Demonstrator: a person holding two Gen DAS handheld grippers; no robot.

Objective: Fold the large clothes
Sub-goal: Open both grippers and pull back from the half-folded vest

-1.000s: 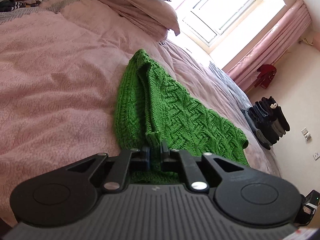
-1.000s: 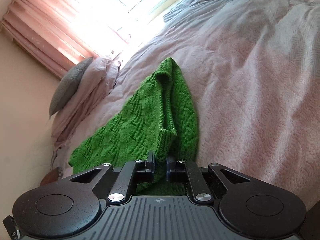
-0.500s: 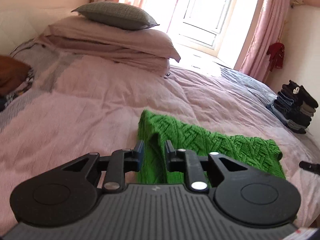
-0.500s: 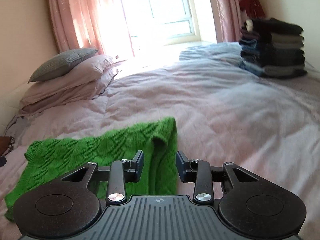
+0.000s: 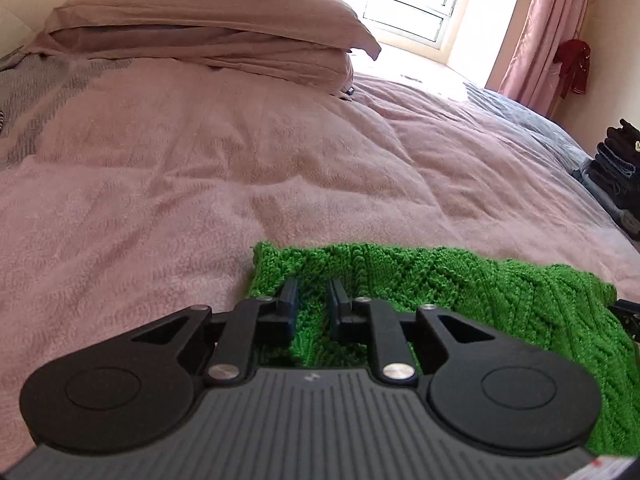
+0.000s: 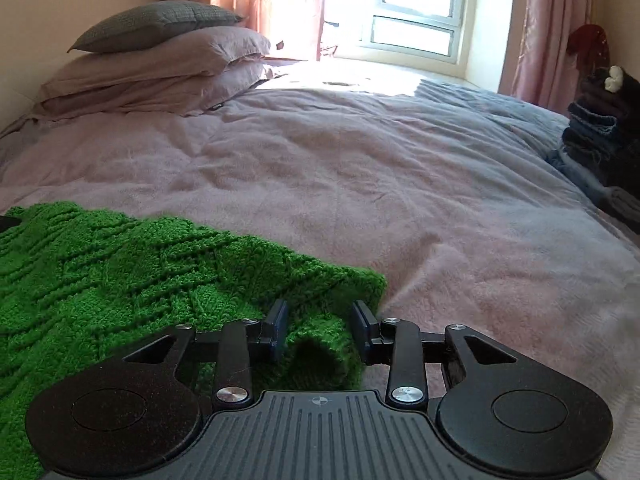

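Observation:
A green cable-knit sweater [image 5: 460,280] lies folded in a long band across the pink bed cover [image 5: 200,184]. My left gripper [image 5: 312,288] hovers over its left end with the jaws a little apart. Knit shows in the gap, and the pads do not press it. In the right wrist view the sweater [image 6: 120,264] fills the lower left. My right gripper [image 6: 320,308] stands open at its right end. A ribbed cuff sits loose between the wide-set fingers.
Pink pillows [image 5: 208,28] topped by a grey cushion [image 6: 156,24] are stacked at the head of the bed. A pile of folded dark clothes [image 6: 600,140] sits at the bed's right edge. A bright window [image 6: 412,4] and pink curtains lie beyond.
Both grippers were shut on the sweater's edge a second ago and have since opened and let go. Both views rolled upright, and the sweater now lies flat on the bed.

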